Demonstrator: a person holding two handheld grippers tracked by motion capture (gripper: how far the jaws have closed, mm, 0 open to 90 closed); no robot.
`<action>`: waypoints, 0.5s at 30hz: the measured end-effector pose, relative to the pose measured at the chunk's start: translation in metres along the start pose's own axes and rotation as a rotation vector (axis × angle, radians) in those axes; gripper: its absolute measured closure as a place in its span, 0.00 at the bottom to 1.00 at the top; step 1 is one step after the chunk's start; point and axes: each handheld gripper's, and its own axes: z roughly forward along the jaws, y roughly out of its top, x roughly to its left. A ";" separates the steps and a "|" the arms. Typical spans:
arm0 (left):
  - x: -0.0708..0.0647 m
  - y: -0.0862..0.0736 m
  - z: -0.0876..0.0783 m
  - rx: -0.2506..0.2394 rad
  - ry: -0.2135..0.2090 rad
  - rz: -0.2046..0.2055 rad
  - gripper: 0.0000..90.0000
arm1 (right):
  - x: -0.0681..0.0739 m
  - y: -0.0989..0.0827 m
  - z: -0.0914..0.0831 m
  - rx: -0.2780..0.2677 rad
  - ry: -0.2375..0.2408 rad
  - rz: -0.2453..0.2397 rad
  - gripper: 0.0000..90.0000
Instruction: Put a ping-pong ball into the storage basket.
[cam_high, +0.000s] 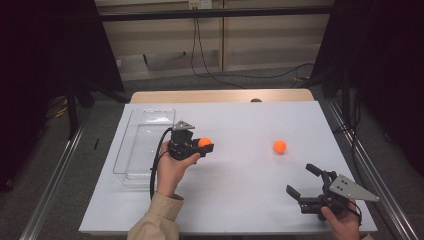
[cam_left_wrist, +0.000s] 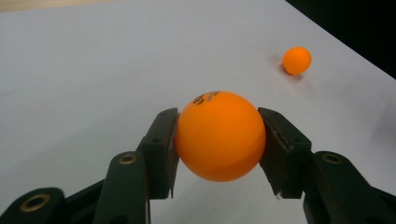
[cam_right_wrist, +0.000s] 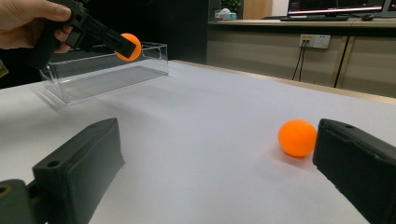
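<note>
Left gripper view shows black print on clamped ball (cam_left_wrist: 219, 135)

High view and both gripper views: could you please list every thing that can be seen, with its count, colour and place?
held ball: one, orange, clamped between the fingers of the left gripper, above the white table
loose ball: one, orange, lying free on the right half of the table
box: one, clear plastic, open on top, on the left side of the table, nothing visible inside
table: one, white top, a wooden edge at its far side
cables: black, hanging at the far wall and trailing on the floor
left gripper: one, black, shut on the held ball, to the right of the box
right gripper: one, black, fingers apart, near the front right corner of the table
</note>
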 end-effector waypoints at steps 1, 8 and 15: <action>0.000 0.000 -0.001 0.001 -0.002 -0.001 0.57 | 0.000 0.000 0.000 0.000 -0.001 -0.001 0.01; 0.003 0.001 -0.007 0.001 0.010 -0.003 0.57 | 0.001 0.000 0.000 0.000 0.001 -0.003 0.01; 0.005 0.000 -0.010 0.000 0.011 -0.015 0.57 | 0.001 0.000 0.000 -0.001 0.000 -0.005 0.01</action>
